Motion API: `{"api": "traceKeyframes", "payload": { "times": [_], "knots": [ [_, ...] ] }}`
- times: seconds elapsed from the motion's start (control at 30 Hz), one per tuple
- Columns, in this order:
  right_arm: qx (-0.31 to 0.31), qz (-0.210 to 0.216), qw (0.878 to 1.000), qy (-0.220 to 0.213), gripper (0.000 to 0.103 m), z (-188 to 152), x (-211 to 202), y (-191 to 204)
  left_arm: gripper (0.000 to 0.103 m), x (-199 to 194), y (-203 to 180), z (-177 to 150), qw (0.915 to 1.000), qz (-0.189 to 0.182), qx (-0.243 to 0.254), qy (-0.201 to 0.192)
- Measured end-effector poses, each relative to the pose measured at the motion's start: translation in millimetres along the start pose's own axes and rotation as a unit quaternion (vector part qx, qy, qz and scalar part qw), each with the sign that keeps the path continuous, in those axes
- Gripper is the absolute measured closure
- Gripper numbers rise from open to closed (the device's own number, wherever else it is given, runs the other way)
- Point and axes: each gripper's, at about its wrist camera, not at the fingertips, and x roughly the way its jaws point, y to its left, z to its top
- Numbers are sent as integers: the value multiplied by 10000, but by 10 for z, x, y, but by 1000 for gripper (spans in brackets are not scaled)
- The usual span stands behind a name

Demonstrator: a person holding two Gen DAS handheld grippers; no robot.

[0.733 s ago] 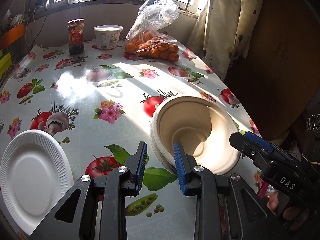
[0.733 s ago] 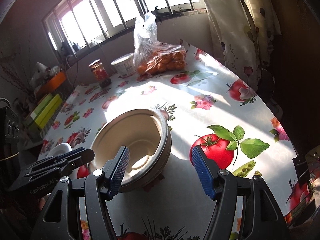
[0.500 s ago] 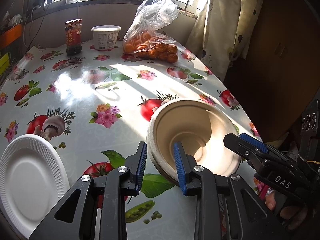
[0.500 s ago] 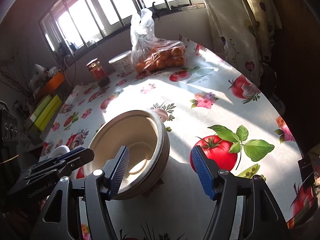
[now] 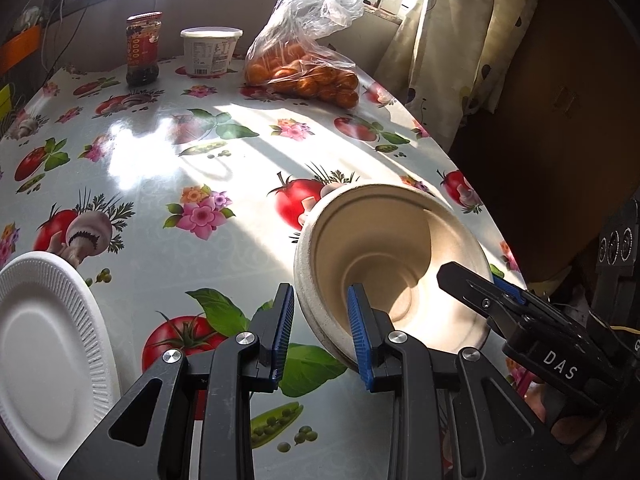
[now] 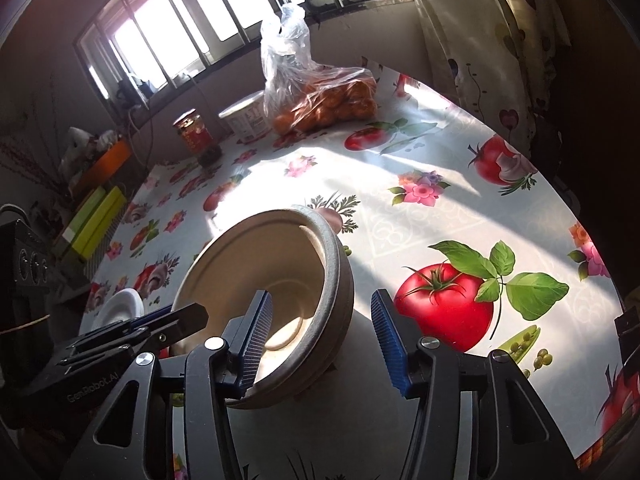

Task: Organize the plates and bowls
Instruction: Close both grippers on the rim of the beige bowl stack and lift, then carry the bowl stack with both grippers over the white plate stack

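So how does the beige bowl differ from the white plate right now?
The beige bowl is deep and smooth; the white plate is shallow with a ribbed rim. The bowl is tilted, its rim between the left gripper's jaws; the plate lies flat and untouched on the table. Both look disposable.

One beige bowl (image 5: 384,248) sits at the left jaws; one white plate (image 5: 44,344) lies left of them. Beyond stand one jar (image 5: 143,48), one tub (image 5: 211,51) and one bag of oranges (image 5: 308,68).

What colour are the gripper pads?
Blue, ribbed pads on black fingers; clearest in the right wrist view.
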Motion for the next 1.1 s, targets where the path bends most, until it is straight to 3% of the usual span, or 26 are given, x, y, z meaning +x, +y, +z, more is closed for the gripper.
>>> {"api": "traceKeyframes", "payload": {
  "times": [0.23,1.1],
  "knots": [
    [7,63,10000,39,71,-12,18,4,74,4,10,7,10000,-30,-38,3],
    [-49,101,9999,90,73,-23,9,92,74,-114,42,3,9998,-25,-157,-141]
  ]
}}
